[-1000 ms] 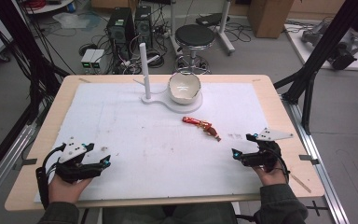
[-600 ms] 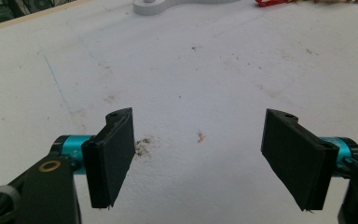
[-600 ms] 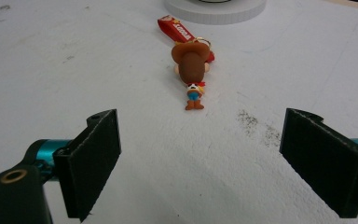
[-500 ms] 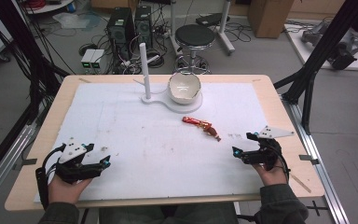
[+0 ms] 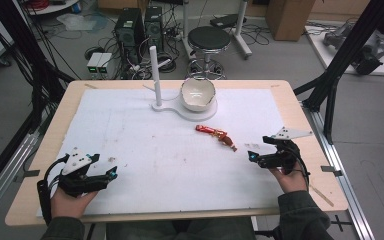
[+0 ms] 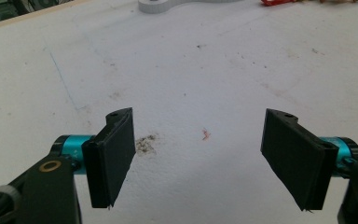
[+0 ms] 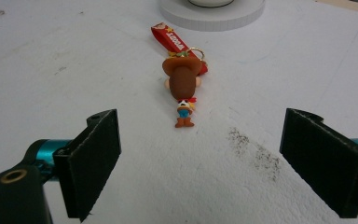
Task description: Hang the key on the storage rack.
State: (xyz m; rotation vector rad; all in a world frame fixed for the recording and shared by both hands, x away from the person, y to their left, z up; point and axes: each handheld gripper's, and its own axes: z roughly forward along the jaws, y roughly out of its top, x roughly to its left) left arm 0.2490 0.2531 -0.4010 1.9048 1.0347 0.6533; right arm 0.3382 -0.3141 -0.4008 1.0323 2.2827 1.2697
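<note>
Right gripper (image 7: 200,163): jaws spread wide, empty, aimed at cowboy figure keychain (image 7: 182,88) lying flat just ahead | left gripper (image 6: 198,158): released, empty, well apart | advice: advance low, straddle the figure's body, close squarely across it, avoiding red strap (image 7: 170,39)

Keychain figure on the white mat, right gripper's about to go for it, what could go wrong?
The keychain figure is small and lies flat, so the open right gripper may pinch only the red strap and leave it dangling. A pass that goes too far could nudge the white stand holding the bowl.
</note>
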